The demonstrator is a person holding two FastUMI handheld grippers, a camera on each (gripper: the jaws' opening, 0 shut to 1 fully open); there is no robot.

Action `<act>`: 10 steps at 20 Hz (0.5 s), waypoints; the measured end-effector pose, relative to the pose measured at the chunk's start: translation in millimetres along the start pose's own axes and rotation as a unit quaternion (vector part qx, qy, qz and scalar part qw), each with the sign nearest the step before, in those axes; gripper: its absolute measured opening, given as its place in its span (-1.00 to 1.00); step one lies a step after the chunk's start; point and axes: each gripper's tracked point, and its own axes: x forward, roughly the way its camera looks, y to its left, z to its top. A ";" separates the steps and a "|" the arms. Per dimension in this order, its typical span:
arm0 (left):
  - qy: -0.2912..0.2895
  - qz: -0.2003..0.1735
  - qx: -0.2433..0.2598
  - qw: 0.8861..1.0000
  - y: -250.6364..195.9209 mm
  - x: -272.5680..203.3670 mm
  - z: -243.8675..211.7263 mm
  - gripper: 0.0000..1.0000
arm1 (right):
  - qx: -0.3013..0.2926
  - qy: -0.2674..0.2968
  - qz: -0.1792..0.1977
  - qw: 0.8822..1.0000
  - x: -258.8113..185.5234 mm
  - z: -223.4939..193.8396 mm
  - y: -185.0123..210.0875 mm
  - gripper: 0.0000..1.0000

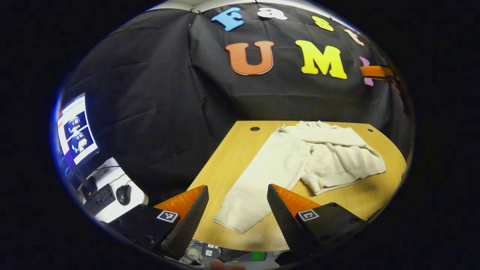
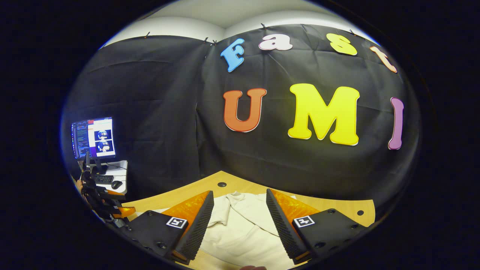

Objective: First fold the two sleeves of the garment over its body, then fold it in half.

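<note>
While both grippers (image 1: 237, 195) (image 2: 236, 200) gape empty, garment (image 1: 300, 161) sprawls on table (image 1: 225, 161) — monitor (image 1: 75, 129) aside.

Left gripper (image 1: 237, 202): I see its jaws wide apart, holding nothing, tilted downward.
Right gripper (image 2: 239, 208): I see its jaws wide apart too, nothing between them.
Left gripper, in the right gripper view (image 2: 100, 200): far left, state unclear.

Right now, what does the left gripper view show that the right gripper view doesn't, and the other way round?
Left gripper view: the cream garment laid out, one long sleeve reaching toward the near edge. Right gripper view: its collar close up, plus the left gripper at the picture's left. Shared: the wooden table, monitor, mouse, open jaws.
</note>
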 end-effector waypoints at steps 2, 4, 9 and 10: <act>0.020 -0.011 0.017 1.000 2.3 5.7 -14.7 0.99 | -0.013 0.004 0.001 1.000 -7.0 -1.0 3.2 0.75; 0.039 -0.023 0.029 0.999 5.2 14.0 -30.0 0.99 | -0.014 0.009 0.000 1.000 -13.8 -4.5 6.8 0.74; 0.069 -0.051 0.038 0.996 10.2 33.4 -54.4 0.99 | -0.012 0.026 -0.019 0.999 -22.9 -15.1 -1.4 0.75; 0.076 -0.057 0.040 0.995 10.5 36.4 -59.4 0.99 | -0.011 0.026 -0.025 0.999 -25.0 -14.4 -3.4 0.75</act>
